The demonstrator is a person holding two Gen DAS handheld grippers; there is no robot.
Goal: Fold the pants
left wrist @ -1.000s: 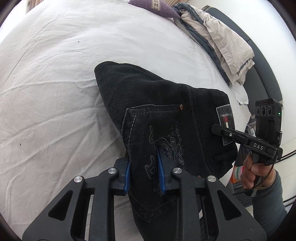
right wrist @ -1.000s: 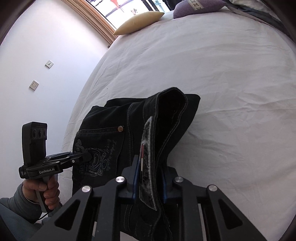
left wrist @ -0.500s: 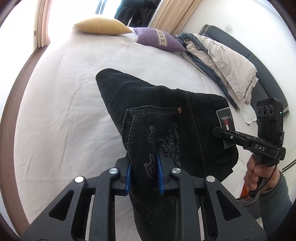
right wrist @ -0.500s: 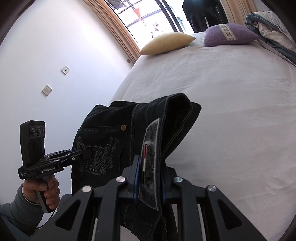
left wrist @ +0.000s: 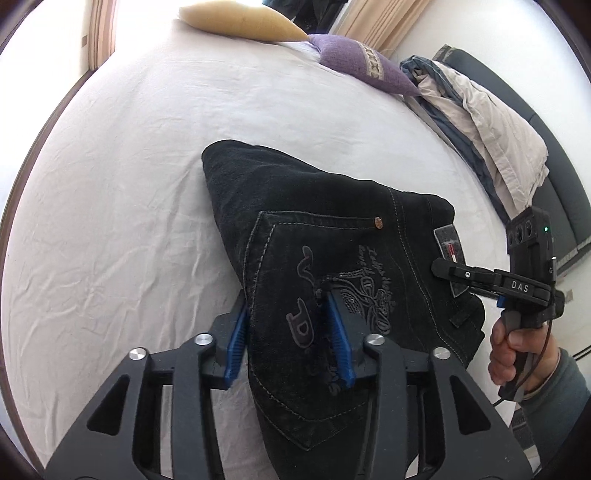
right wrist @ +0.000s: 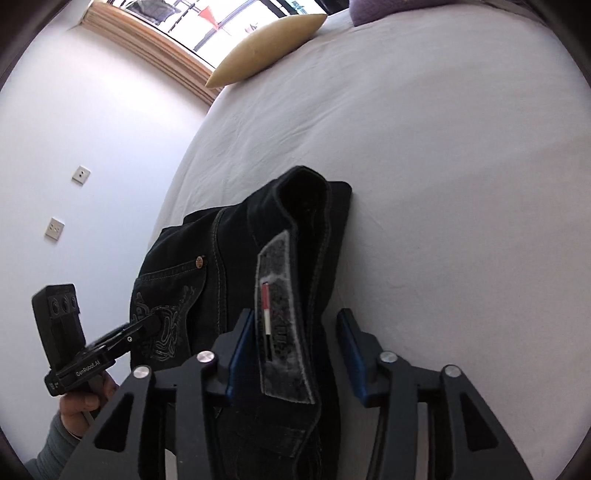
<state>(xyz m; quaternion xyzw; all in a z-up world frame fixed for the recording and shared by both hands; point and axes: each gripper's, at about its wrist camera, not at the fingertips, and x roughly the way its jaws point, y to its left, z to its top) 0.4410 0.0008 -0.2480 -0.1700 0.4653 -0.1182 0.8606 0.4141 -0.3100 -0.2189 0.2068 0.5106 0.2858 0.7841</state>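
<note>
Black folded jeans (left wrist: 332,221) lie on the white bed sheet (left wrist: 129,166), back pocket up. My left gripper (left wrist: 288,332) straddles the pocket's edge; its jaws are opening and the blue pads (left wrist: 236,336) stand clear of the cloth. In the right wrist view the jeans (right wrist: 236,280) show their waistband with the grey label (right wrist: 280,295). It runs between the fingers of my right gripper (right wrist: 295,347), whose jaws are also opening, with a gap on the right side. Each view shows the other gripper, the right (left wrist: 461,275) and the left (right wrist: 147,325), at the jeans.
A yellow pillow (left wrist: 236,20) and a purple pillow (left wrist: 362,66) lie at the bed's far end. A pile of beige and blue clothes (left wrist: 491,122) rests along a dark padded edge (left wrist: 561,184). A white wall with sockets (right wrist: 55,229) borders the bed's left side.
Both grippers were shut on the jeans; their jaws have now spread apart. Both have moved along the bed with the jeans, which now rest on the sheet.
</note>
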